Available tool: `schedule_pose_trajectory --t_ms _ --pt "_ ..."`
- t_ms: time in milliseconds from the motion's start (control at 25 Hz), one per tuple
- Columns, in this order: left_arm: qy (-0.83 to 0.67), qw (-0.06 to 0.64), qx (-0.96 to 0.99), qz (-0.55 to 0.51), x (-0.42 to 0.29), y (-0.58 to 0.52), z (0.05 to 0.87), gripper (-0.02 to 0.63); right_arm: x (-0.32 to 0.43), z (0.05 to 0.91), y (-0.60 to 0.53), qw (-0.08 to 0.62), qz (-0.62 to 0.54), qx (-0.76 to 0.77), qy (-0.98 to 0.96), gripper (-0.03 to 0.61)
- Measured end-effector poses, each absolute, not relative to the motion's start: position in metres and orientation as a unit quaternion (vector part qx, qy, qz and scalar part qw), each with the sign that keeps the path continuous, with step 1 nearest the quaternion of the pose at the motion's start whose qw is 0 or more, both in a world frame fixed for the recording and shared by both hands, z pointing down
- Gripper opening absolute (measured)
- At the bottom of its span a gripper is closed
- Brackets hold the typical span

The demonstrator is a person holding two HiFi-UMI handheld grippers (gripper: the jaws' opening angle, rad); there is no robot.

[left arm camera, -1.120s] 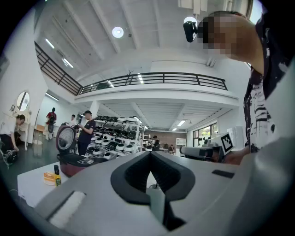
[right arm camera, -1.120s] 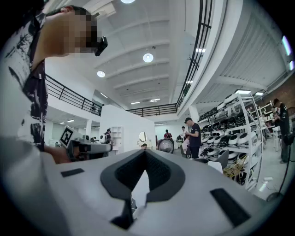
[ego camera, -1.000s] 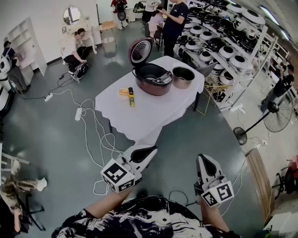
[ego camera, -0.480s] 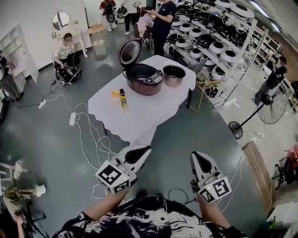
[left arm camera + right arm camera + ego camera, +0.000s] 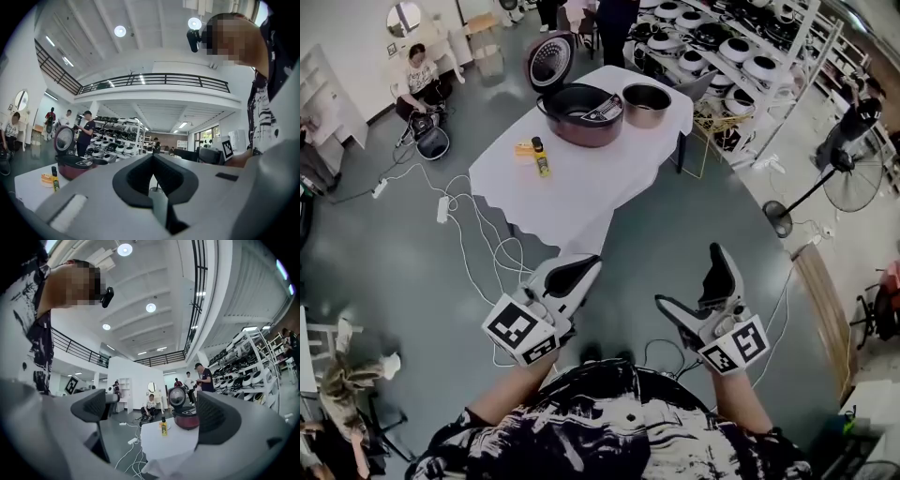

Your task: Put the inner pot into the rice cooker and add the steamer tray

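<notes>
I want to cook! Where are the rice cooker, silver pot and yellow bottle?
Dark red rice cooker [image 5: 577, 131]: head view, front wall.
Silver metal pot [image 5: 645, 116]: head view, side wall.
Small yellow bottle [image 5: 542, 165]: head view, body.

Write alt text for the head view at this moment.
A person stands short of a white-clothed table, left tongs shut, right tongs opening with nothing between them. On the table sit an open red rice cooker, a metal inner pot beside it and a small yellow bottle.

I see the white counter [image 5: 581, 192] carrying an open rice cooker [image 5: 579, 114], the inner pot [image 5: 647, 103] just beside the cooker, a yellow bottle [image 5: 542, 161] near its other side.
</notes>
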State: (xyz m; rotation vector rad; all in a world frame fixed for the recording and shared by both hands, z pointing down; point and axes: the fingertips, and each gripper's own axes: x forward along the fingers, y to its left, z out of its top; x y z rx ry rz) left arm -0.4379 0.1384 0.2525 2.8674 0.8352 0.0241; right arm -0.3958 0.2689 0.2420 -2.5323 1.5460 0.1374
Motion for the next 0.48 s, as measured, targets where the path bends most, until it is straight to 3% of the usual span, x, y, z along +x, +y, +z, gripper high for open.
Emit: schedule_pose_trajectory --t_ms 480 --pt "0.281 0.081 0.956 0.023 -0.400 0.187 0.266 0.005 -0.364 0.258 0.315 0.075 0.027 -0.855 0.512 0.549"
